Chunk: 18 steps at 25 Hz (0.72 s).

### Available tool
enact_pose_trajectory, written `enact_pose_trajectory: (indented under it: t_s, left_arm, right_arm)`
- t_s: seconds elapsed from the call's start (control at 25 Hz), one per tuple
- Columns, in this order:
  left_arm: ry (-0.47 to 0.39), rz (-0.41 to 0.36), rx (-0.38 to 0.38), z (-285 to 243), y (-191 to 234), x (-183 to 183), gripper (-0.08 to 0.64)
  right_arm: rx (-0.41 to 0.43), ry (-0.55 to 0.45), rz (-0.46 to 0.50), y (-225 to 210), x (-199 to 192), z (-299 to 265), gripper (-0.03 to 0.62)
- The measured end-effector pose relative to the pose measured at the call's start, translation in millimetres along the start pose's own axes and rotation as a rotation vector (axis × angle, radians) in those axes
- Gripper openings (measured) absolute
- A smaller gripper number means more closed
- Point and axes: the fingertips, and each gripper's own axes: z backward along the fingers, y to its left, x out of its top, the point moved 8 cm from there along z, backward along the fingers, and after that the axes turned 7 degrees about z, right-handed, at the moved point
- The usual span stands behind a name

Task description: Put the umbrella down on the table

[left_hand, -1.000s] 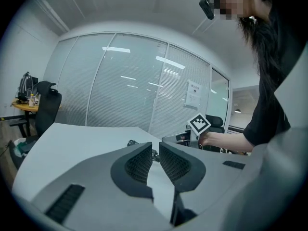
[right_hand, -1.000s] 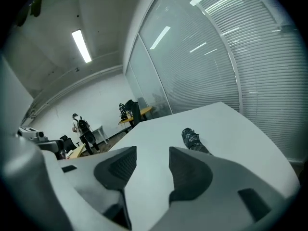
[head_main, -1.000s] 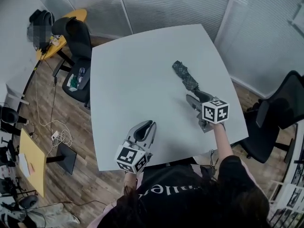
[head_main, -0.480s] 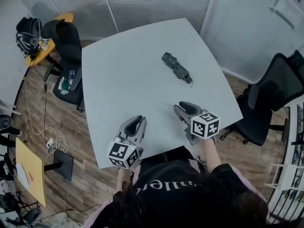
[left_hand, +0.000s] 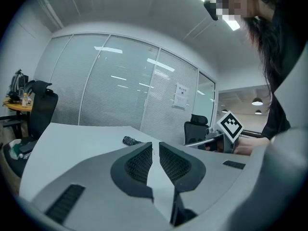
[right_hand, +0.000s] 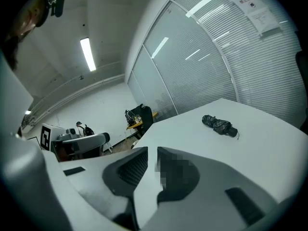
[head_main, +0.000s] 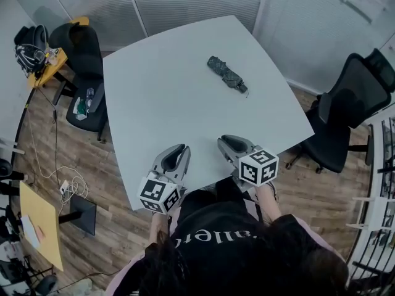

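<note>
The folded dark camouflage umbrella [head_main: 226,76] lies alone on the far right part of the pale grey table [head_main: 154,103], touched by nothing. It also shows small in the left gripper view [left_hand: 131,141] and in the right gripper view [right_hand: 219,125]. My right gripper [head_main: 227,140] hovers over the table's near edge, far short of the umbrella; its jaws are closing, a narrow gap left [right_hand: 152,150] and nothing between them. To its left my left gripper [head_main: 178,148] also sits at the near edge, its pads almost together [left_hand: 155,146] and empty.
A black office chair [head_main: 349,103] stands at the table's right and another [head_main: 83,48] at its far left. A small yellow table [head_main: 46,63] with gear, floor cables [head_main: 68,177] and a yellow board [head_main: 40,227] lie on the left. Glass walls with blinds run behind.
My right gripper has drawn back from beside the umbrella's handle to the near table edge, its jaws narrowing. The left gripper has pulled back slightly. The umbrella stays flat on the table.
</note>
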Motion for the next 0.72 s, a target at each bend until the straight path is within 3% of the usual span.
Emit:
enact_pose_trajectory:
  t_s: [0.72]
  left_arm:
    - [-0.021,-0.007,-0.038,41,-6,-10,0.060]
  right_arm:
    - [0.036,0.012,0.062,59,-17,8,0.043]
